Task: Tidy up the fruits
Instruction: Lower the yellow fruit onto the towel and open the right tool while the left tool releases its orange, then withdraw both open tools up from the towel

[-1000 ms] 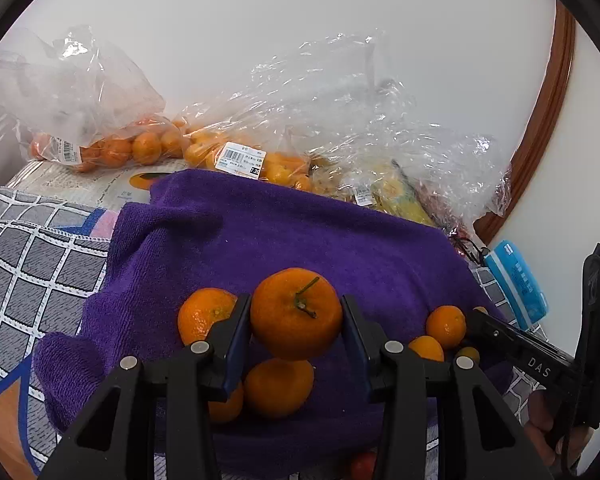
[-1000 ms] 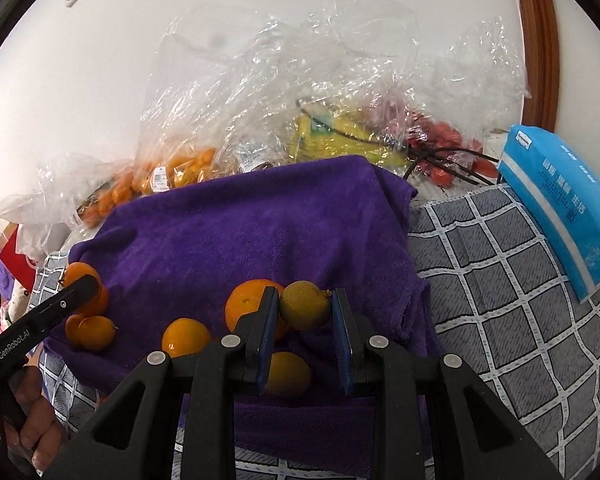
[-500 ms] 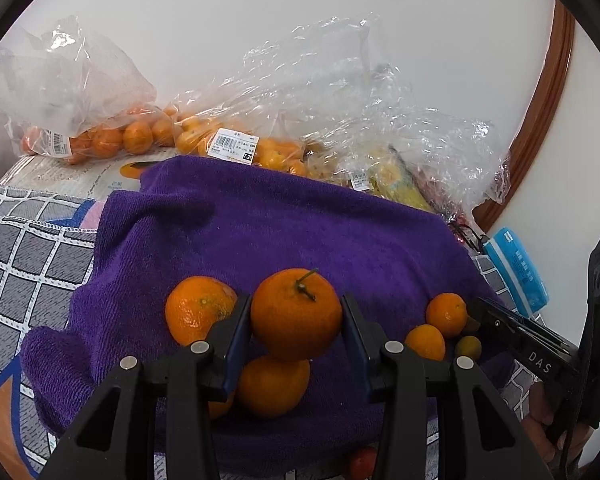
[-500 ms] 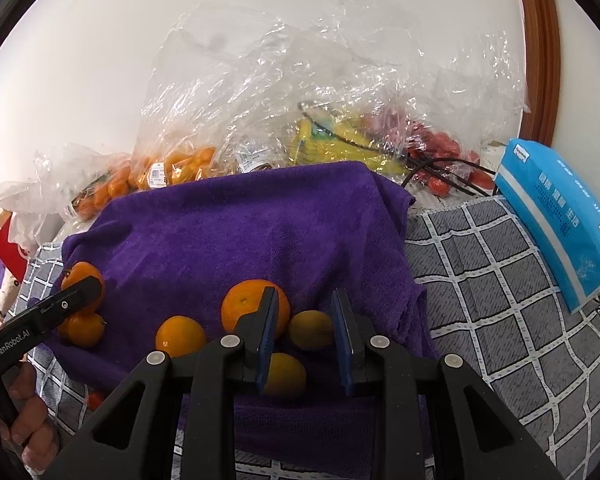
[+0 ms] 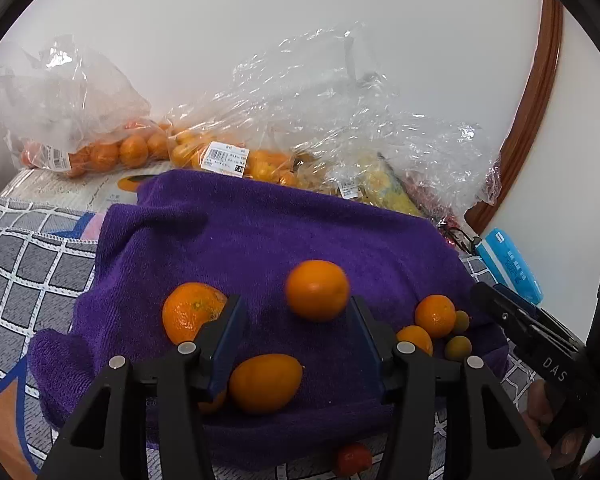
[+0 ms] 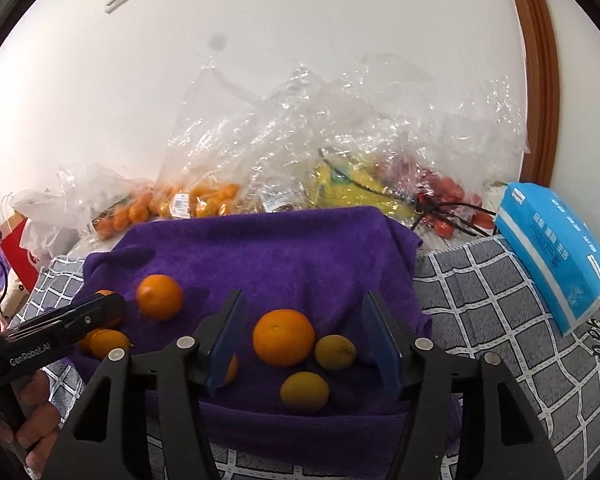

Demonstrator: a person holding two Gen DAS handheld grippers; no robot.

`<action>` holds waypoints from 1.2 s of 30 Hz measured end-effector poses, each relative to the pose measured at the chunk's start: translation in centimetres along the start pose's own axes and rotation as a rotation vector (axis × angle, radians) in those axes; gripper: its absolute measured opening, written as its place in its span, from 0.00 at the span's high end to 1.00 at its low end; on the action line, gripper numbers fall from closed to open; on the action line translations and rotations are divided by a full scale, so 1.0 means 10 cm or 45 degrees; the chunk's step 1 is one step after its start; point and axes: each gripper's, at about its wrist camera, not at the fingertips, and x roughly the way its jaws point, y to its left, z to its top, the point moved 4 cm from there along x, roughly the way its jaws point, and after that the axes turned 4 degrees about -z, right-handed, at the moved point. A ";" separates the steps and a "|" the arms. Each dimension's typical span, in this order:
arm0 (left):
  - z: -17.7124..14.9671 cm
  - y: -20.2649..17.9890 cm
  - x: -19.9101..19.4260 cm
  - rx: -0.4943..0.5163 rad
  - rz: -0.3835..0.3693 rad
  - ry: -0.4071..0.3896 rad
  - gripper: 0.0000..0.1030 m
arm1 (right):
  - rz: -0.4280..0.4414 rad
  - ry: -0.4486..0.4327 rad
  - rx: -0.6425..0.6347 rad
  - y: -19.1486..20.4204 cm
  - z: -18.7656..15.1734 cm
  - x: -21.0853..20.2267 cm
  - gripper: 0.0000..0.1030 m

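Note:
A purple towel (image 5: 260,240) carries several loose oranges. My left gripper (image 5: 296,320) is opening, and a blurred orange (image 5: 317,290) sits free just ahead, close to the right pad. Another orange (image 5: 192,312) lies left of the fingers, and an oval one (image 5: 265,382) lies below them. In the right wrist view my right gripper (image 6: 306,320) is opening too. A big orange (image 6: 283,337) and two small yellow-green fruits (image 6: 335,352) lie on the towel (image 6: 280,248) between its fingers, untouched by the pads. The freed orange (image 6: 159,297) shows at the left, near the left gripper's tip (image 6: 60,332).
Clear plastic bags of oranges (image 5: 228,160), bananas (image 6: 348,184) and cherry tomatoes (image 6: 444,200) are heaped along the white wall behind the towel. A blue tissue pack (image 6: 556,256) lies on the grey checked cloth (image 6: 480,300) at the right. One red tomato (image 5: 352,460) sits below the towel's front edge.
Both grippers opened. The left one let go of the stemmed orange, which moved ahead and to the right. The right one set down the small yellow-green fruit beside the big orange.

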 end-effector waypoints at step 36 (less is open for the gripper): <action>-0.27 0.22 -0.90 0.079 0.227 0.034 0.50 | 0.088 0.029 -0.131 0.57 -0.51 -0.94 0.42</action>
